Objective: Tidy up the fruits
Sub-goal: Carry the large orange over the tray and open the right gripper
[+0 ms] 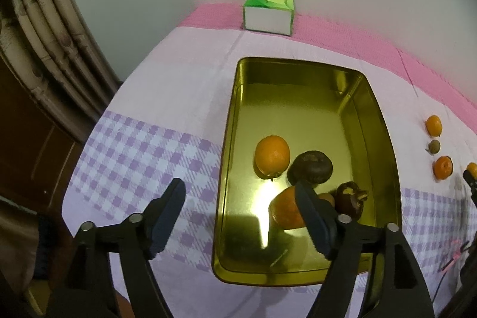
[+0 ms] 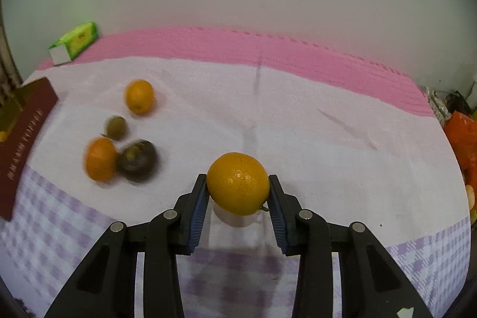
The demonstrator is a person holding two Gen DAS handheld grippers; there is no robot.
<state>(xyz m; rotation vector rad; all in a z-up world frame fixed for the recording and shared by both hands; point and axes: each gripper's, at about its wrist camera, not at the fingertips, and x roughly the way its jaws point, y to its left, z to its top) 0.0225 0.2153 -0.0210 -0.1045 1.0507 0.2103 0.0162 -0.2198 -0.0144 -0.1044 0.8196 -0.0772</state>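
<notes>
A gold metal tray (image 1: 232, 139) lies on the checked cloth and holds several fruits: an orange (image 1: 272, 154), a dark round fruit (image 1: 311, 167), a second orange (image 1: 284, 212) and another dark fruit (image 1: 351, 198). My left gripper (image 1: 240, 187) hangs open over the tray's left rim with nothing between its fingers; its right finger hides part of the second orange. My right gripper (image 2: 238, 178) is shut on a large orange (image 2: 238, 184), held just above the cloth. Loose on the cloth to its left lie two oranges (image 2: 139, 96) (image 2: 100, 158), a small green fruit (image 2: 115, 126) and a dark fruit (image 2: 137, 160).
A green and white box (image 1: 268, 14) stands at the table's far edge by the wall. The tray's dark red outer side (image 2: 26, 133) shows at the left of the right wrist view. Orange bags (image 2: 460, 136) sit off the table's right end. A curtain (image 1: 44, 49) hangs at the left.
</notes>
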